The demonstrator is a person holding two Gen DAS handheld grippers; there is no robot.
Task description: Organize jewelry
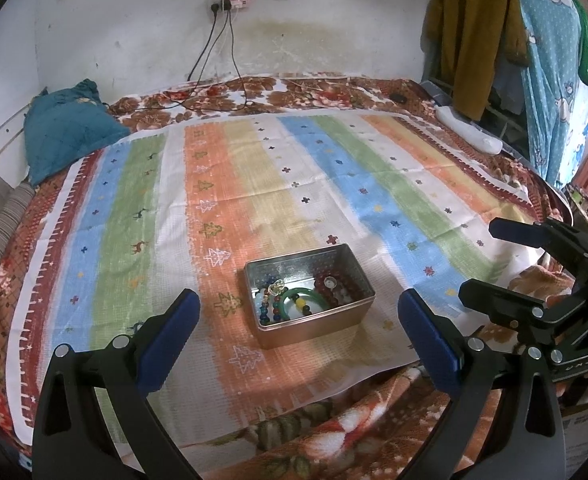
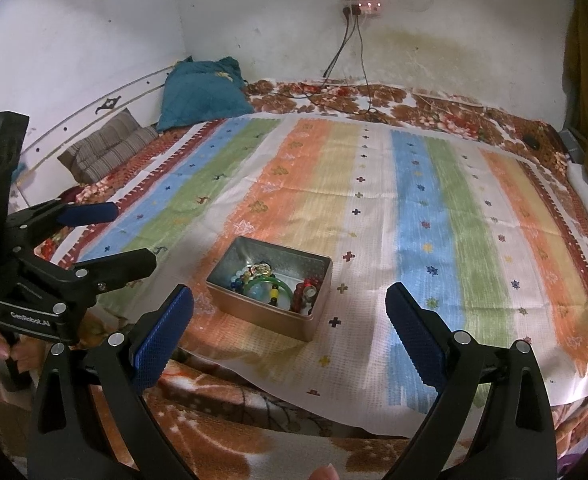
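Left gripper: jaws wide apart, nothing held, hovering w/ tin between fingertips at 12 o'clock. Right gripper: jaws wide apart, nothing held; tin at approx. 11 o'clock. Tin sits open on striped cloth, near cloth's front edge. Inside tin: green bangle, bead bracelets.
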